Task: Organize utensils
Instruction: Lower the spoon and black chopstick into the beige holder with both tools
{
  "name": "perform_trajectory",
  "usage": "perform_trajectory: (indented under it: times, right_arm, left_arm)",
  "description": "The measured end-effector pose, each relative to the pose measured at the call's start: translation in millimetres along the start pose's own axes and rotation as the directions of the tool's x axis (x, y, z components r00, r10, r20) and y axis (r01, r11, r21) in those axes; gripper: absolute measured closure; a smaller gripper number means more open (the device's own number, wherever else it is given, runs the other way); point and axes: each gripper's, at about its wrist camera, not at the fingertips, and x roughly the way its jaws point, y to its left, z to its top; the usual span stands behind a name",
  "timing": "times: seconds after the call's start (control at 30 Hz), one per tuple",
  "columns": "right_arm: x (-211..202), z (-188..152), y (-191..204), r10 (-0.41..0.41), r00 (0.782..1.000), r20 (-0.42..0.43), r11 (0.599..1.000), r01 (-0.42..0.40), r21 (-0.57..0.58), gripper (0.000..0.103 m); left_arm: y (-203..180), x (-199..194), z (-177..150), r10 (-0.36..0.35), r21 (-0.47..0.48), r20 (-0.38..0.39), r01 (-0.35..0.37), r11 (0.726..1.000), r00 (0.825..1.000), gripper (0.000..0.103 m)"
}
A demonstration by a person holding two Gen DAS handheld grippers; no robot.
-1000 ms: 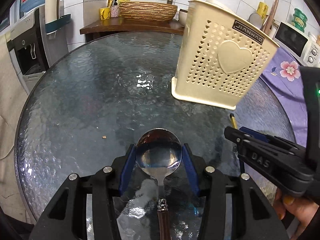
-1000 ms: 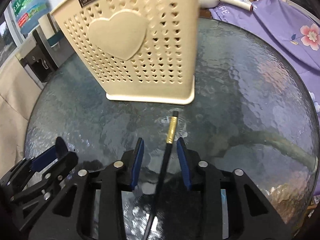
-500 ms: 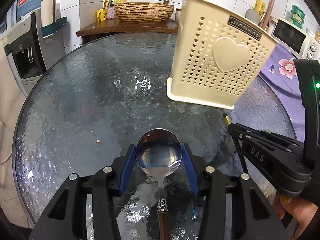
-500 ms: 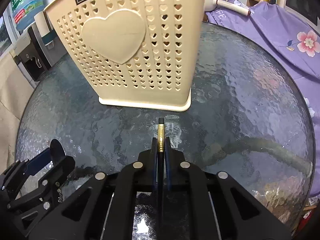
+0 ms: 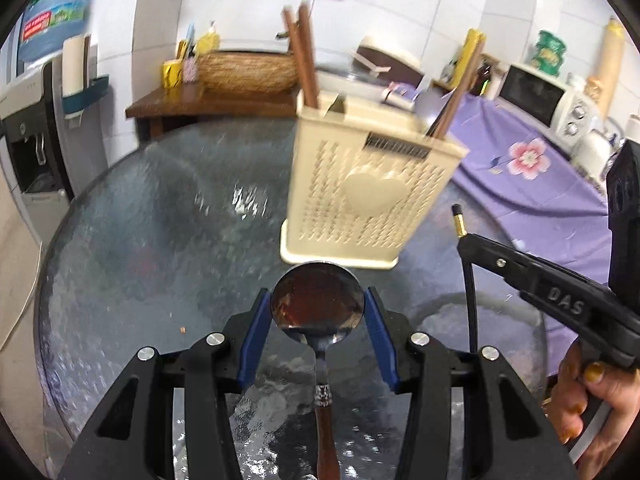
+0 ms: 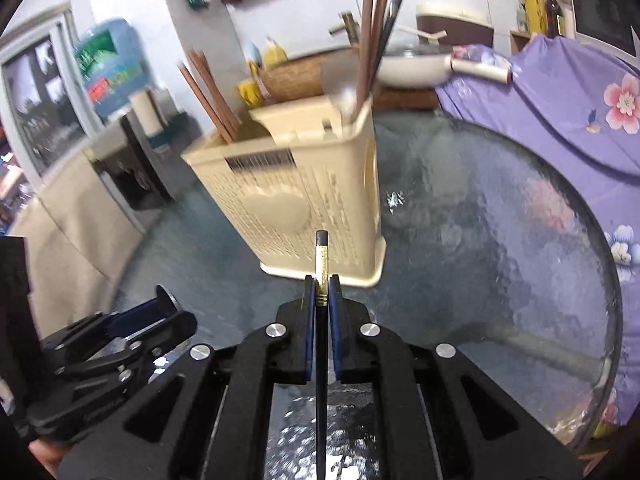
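A metal spoon (image 5: 318, 296) with a brown handle sits bowl-forward between the blue pads of my left gripper (image 5: 318, 314), which is shut on it above the glass table (image 5: 140, 240). My right gripper (image 6: 322, 296) is shut on a black chopstick (image 6: 321, 252) with a gold band, also lifted off the table. In the left wrist view that right gripper (image 5: 464, 240) hangs to the right, the chopstick (image 5: 458, 222) tip poking up. The cream perforated utensil holder (image 5: 368, 200) (image 6: 300, 200) stands just ahead with several chopsticks (image 6: 372, 32) upright in it. The left gripper (image 6: 168, 308) shows at lower left of the right wrist view.
A purple flowered cloth (image 5: 520, 160) covers the surface to the right, with a microwave (image 5: 536, 100) behind it. A water dispenser (image 5: 32, 120) stands at left. A wooden shelf with a woven basket (image 5: 248, 72) lies beyond the table. A hand (image 5: 588, 400) holds the right gripper.
The right gripper's jaws closed on the black chopstick. Both grippers then rose off the table with their utensils, so the holder's open top now shows.
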Motion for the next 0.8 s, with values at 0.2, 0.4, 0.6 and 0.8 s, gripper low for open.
perform_trajectory:
  times: [0.2, 0.4, 0.6, 0.8]
  right_arm:
    - [-48.8, 11.4, 8.5, 0.056, 0.996, 0.066, 0.998, -0.053, -0.046, 0.096]
    - [-78.0, 17.0, 14.6, 0.085, 0.992, 0.091, 0.994, -0.079, -0.076, 0.096]
    - [-85.3, 22.6, 12.8, 0.103, 0.99, 0.096, 0.992, -0.095, -0.078, 0.096]
    - [-89.3, 33.2, 18.5, 0.106, 0.99, 0.099, 0.99, -0.095, -0.107, 0.096]
  left_arm:
    - [-12.9, -26.2, 17.5, -0.046, 0.037, 0.051, 0.044, 0.998, 0.998, 0.057]
    - [-25.6, -32.7, 32.1, -0.074, 0.065, 0.065, 0.07, 0.995, 0.995, 0.057]
    - [-34.8, -35.7, 44.3, -0.077, 0.083, 0.081, 0.071, 0.994, 0.994, 0.057]
    - [-38.6, -39.4, 52.8, -0.084, 0.098, 0.088, 0.075, 0.992, 0.993, 0.057]
